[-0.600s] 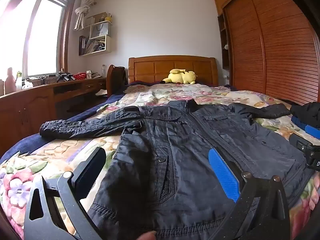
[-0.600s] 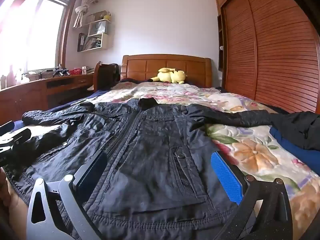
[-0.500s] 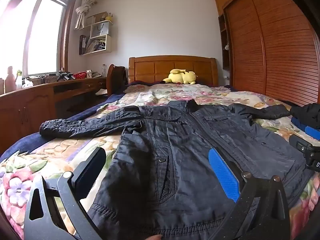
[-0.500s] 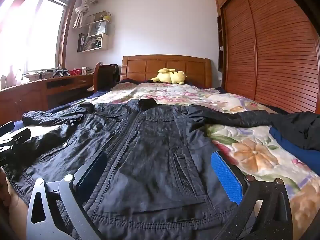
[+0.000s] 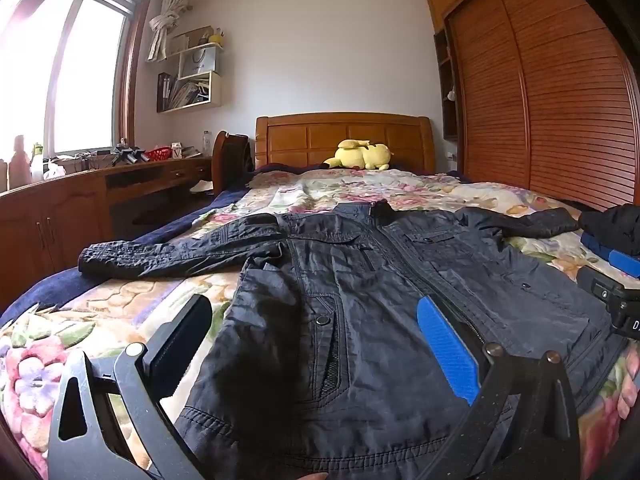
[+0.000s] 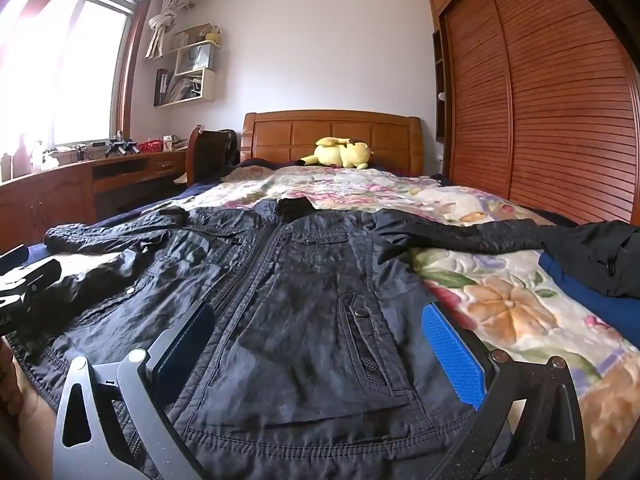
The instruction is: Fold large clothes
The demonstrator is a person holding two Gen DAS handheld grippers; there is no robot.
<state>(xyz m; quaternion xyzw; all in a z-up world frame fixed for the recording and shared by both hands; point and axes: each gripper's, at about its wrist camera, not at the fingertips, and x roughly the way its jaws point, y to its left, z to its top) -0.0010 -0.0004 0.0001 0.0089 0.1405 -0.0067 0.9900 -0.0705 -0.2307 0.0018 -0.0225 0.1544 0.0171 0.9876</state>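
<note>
A large black jacket lies front side up on the floral bedspread, zipped, sleeves spread to both sides. It also shows in the right wrist view. My left gripper is open and empty, just above the jacket's left hem half. My right gripper is open and empty, just above the right hem half. The right gripper's body shows at the right edge of the left wrist view; the left gripper's body shows at the left edge of the right wrist view.
A yellow plush toy lies by the wooden headboard. Dark and blue clothes are piled on the bed's right side. A wooden desk and chair stand left; a slatted wardrobe stands right.
</note>
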